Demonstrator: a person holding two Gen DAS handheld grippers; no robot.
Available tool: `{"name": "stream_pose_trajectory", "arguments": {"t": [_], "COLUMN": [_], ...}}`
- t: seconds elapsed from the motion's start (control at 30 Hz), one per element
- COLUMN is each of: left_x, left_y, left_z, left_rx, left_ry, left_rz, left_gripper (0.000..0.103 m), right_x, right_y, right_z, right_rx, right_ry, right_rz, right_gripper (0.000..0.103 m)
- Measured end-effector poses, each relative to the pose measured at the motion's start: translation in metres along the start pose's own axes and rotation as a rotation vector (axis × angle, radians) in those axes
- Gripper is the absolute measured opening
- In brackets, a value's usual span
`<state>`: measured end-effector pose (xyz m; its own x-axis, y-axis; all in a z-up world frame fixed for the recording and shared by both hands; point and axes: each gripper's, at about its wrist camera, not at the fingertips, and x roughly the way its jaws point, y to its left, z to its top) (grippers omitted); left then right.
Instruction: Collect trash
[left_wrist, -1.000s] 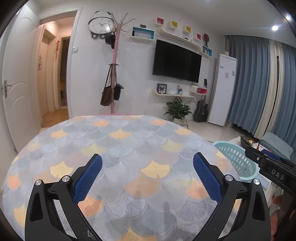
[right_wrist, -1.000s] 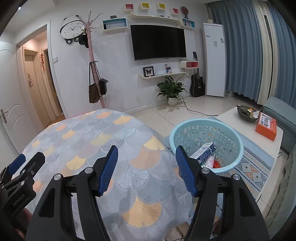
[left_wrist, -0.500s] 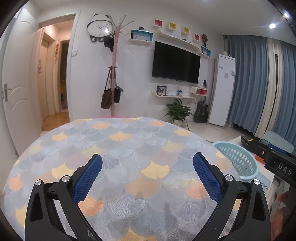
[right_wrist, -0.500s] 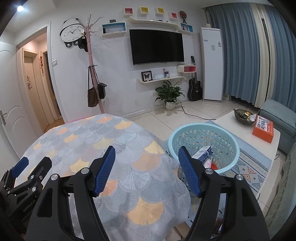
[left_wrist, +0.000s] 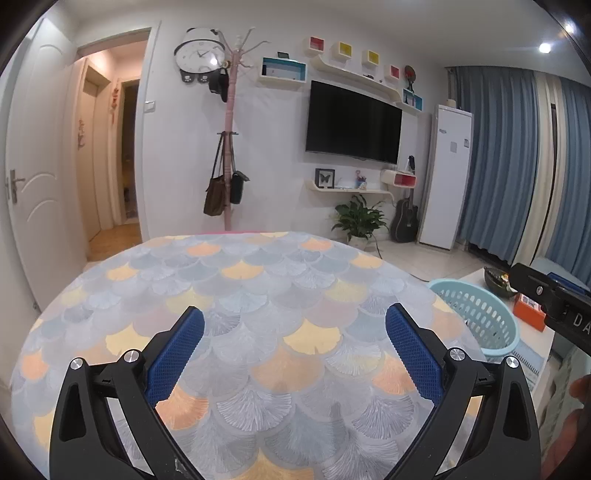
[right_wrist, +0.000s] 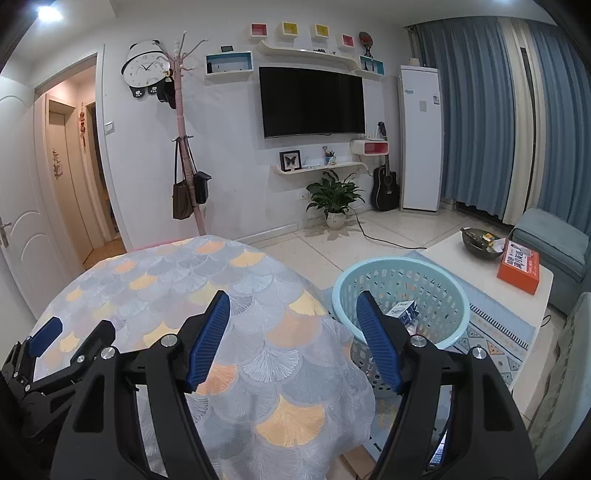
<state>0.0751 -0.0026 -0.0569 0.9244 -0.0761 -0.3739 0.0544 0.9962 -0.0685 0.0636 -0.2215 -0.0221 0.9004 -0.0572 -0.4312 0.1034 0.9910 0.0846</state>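
1. My right tool (right_wrist: 291, 328) carries "DA" lettering; writing on the carton (right_wrist: 404, 312) in the basket (right_wrist: 458, 295) is unreadable.
2. Right tool spread, wider than a second ago, empty.
3. Left tool (left_wrist: 293, 338) spread over the desk (left_wrist: 258, 288), unchanged.

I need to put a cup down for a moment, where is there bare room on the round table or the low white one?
The round table shows bare cloth from its far edge to both open grippers, left and right. The low white table is crowded at its far end by a dark bowl and an orange box; the stretch beside the basket is free.
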Motion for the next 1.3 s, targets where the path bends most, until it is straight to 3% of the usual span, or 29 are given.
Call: {"name": "stream_pose_trajectory", "arguments": {"t": [0.4, 1.3], "left_x": [-0.001, 0.000], "left_y": [-0.001, -0.005], "left_z": [0.001, 0.004], "left_rx": [-0.025, -0.005], "left_ry": [0.016, 0.000], "left_rz": [0.001, -0.003], "left_gripper": [0.096, 0.096], "right_x": [-0.009, -0.014], "right_y": [-0.002, 0.003], "right_z": [0.007, 0.005], "right_rx": [-0.016, -0.024], "right_ry": [-0.026, -0.029], "right_rz": [-0.050, -0.059], "right_gripper": [0.072, 0.075]}}
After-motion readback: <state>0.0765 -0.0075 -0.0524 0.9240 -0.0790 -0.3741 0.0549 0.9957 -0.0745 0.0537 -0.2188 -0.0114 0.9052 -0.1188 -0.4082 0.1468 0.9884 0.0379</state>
